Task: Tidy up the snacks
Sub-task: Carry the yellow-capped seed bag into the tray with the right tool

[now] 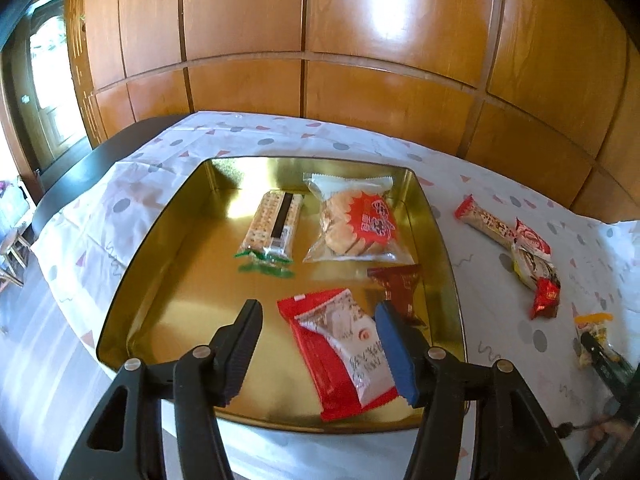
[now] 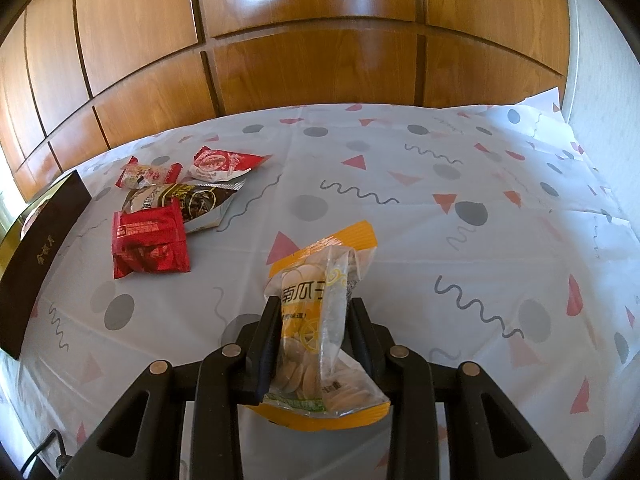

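gold tin (image 1: 168,240) holds four snacks; left tongs (image 1: 318,344) wide; right tongs (image 2: 314,332) grip yellow packet (image 2: 320,280); four packets loose.

The yellow snack bag (image 2: 320,312) reads "南瓜"; print on the other wrappers is too blurred to read.

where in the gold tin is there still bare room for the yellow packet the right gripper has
The gold tin is bare on its left side, from the cracker pack to the left wall. Its right half is crowded: biscuit bag, brown packet, red-and-white packet. The right gripper grips the yellow packet.
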{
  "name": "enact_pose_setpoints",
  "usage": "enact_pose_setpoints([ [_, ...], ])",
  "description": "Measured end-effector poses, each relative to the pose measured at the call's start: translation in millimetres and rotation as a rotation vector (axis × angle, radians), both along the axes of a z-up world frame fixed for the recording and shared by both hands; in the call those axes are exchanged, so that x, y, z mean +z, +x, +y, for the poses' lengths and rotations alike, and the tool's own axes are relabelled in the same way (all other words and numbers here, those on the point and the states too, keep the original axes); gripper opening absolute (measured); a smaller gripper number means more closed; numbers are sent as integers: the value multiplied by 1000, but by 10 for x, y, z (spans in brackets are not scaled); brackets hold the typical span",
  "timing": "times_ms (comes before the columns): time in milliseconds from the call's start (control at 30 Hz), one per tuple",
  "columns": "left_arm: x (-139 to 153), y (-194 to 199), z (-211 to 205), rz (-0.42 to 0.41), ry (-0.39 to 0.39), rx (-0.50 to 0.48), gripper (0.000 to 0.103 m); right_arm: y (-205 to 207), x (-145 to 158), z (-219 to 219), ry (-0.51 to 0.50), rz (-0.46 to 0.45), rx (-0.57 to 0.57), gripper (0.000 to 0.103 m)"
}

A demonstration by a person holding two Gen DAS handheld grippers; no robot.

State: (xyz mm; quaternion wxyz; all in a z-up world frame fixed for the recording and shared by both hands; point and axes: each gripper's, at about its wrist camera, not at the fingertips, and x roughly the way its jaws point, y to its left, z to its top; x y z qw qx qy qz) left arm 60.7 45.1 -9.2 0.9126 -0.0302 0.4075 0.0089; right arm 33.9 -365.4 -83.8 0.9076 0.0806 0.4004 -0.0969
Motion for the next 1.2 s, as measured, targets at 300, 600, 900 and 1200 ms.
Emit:
enact_pose_setpoints([
  [300,-85,-131,111,12,-8,21,60,41,71,89,2,63,-9,31],
  [600,-116,-174,229,10,-5,48,60,148,323,656,79,62,177,30],
  [900,-120,-205,276,4,-4,55,60,242,588,1354,136,43,378,30],
  [1200,-138,-223,359,2,-4,80,60,424,856,2045,166,24,548,30],
])
